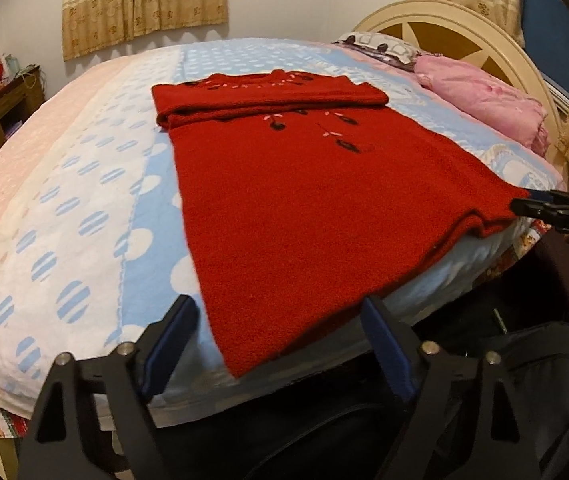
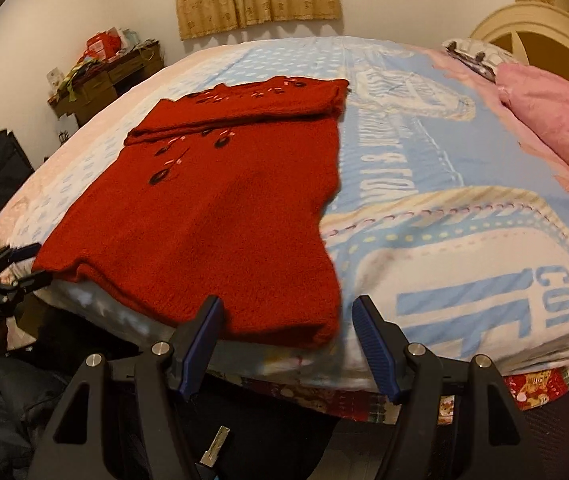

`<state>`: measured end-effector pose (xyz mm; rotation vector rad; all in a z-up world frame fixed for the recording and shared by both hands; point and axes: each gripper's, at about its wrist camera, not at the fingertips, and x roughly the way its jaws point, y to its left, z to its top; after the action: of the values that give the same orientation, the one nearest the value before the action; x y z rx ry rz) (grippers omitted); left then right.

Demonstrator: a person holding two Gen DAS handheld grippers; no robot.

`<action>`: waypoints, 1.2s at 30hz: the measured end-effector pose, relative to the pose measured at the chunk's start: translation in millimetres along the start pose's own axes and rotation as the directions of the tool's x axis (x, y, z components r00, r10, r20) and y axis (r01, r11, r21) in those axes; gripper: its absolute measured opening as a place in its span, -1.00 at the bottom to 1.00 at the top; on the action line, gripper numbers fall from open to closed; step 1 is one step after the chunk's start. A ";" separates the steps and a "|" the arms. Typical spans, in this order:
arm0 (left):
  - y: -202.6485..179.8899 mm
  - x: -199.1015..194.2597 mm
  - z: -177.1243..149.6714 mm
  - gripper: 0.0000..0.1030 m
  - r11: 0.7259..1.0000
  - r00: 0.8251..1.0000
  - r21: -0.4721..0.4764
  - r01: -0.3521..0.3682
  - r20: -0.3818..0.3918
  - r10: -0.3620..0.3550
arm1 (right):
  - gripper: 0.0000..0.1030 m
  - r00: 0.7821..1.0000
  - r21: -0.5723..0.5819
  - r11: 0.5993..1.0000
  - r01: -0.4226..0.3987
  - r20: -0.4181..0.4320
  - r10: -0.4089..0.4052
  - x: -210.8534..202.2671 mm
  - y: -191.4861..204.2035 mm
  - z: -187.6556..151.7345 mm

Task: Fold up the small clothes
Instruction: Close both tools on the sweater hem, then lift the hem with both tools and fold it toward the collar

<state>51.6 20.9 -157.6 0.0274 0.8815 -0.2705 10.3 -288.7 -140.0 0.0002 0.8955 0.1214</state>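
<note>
A red sweater (image 1: 308,208) lies flat on the bed (image 1: 84,200), its top part folded down over itself, its hem at the near edge of the mattress. The left gripper (image 1: 280,336) hangs open over one hem corner, pads clear of the knit. The right gripper (image 2: 284,324) stands open around the other corner, not pressing it.
</note>
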 end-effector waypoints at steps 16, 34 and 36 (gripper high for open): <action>7.0 -7.9 -1.2 -0.28 1.000 1.000 0.011 0.027 0.008 -0.028 | -0.76 0.999 -0.014 1.000 0.001 0.047 0.000 -8.1 2.8 -1.6; 45.5 -38.7 40.6 -0.79 0.975 0.973 -0.115 0.192 0.151 -0.174 | -0.82 0.969 0.061 0.998 -0.035 0.245 0.019 -49.8 -8.5 25.1; 47.0 -41.5 49.1 -0.79 0.976 0.971 -0.107 0.188 0.170 -0.168 | -0.82 0.965 0.062 0.998 -0.031 0.260 0.014 -53.0 -8.0 31.5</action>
<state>75.3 68.9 -98.6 -0.1862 0.7393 -0.3809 2.9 -300.6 -79.5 0.0854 0.6369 0.1103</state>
